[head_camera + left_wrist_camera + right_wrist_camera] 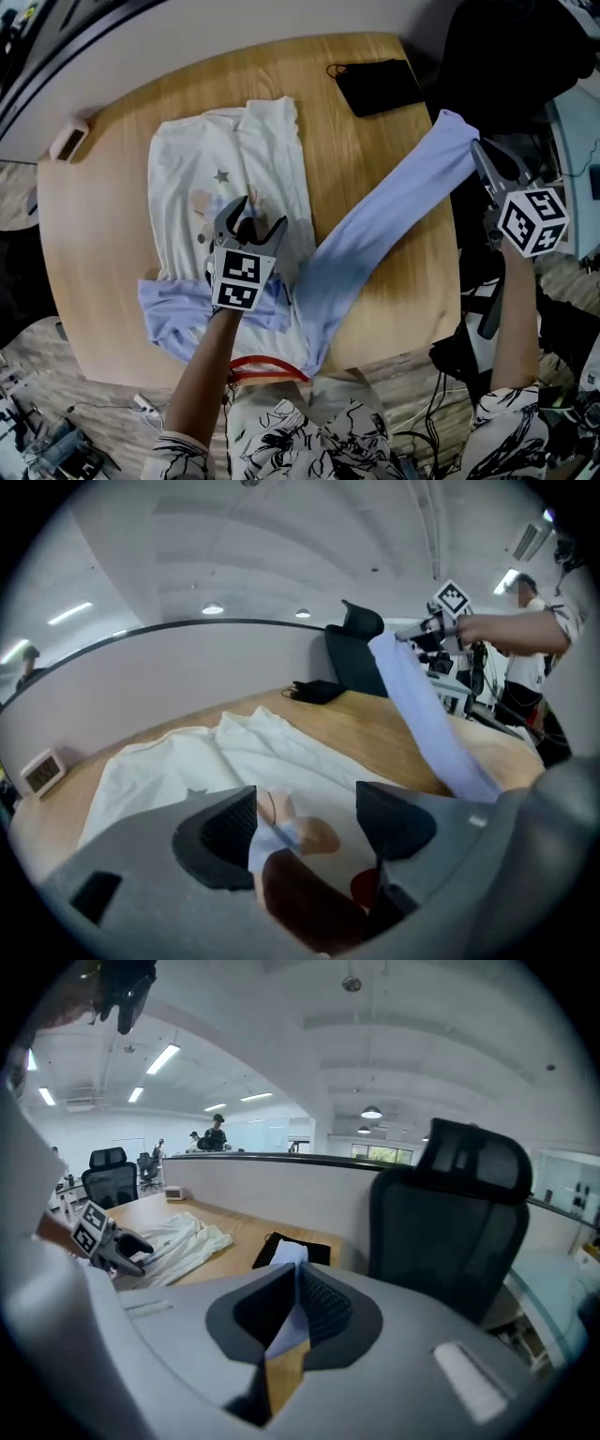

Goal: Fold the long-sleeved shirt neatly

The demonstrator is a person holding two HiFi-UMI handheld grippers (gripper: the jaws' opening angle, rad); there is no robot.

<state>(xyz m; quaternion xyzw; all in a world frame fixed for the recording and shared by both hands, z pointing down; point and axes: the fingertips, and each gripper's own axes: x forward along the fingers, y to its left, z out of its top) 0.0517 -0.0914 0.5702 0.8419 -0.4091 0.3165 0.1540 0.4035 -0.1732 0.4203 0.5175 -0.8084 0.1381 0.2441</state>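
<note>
A white long-sleeved shirt [230, 178] with lavender sleeves lies flat on the wooden table [103, 272]. My left gripper [251, 225] hovers open just over the shirt's printed middle, nothing between its fingers; in the left gripper view [305, 822] the white cloth [187, 761] shows between the jaws. One lavender sleeve [394, 211] stretches taut from the shirt's near side up to the right. My right gripper [478, 150] is shut on that sleeve's cuff, off the table's right edge; lavender cloth [289, 1326] is pinched between its pads. The other sleeve [173, 314] lies bunched at the near left.
A black pouch [378, 84] lies at the table's far right edge. A small white device [70, 139] sits at the far left corner. A black office chair [450, 1213] stands right of the table. A red strap [267, 367] shows at the near edge.
</note>
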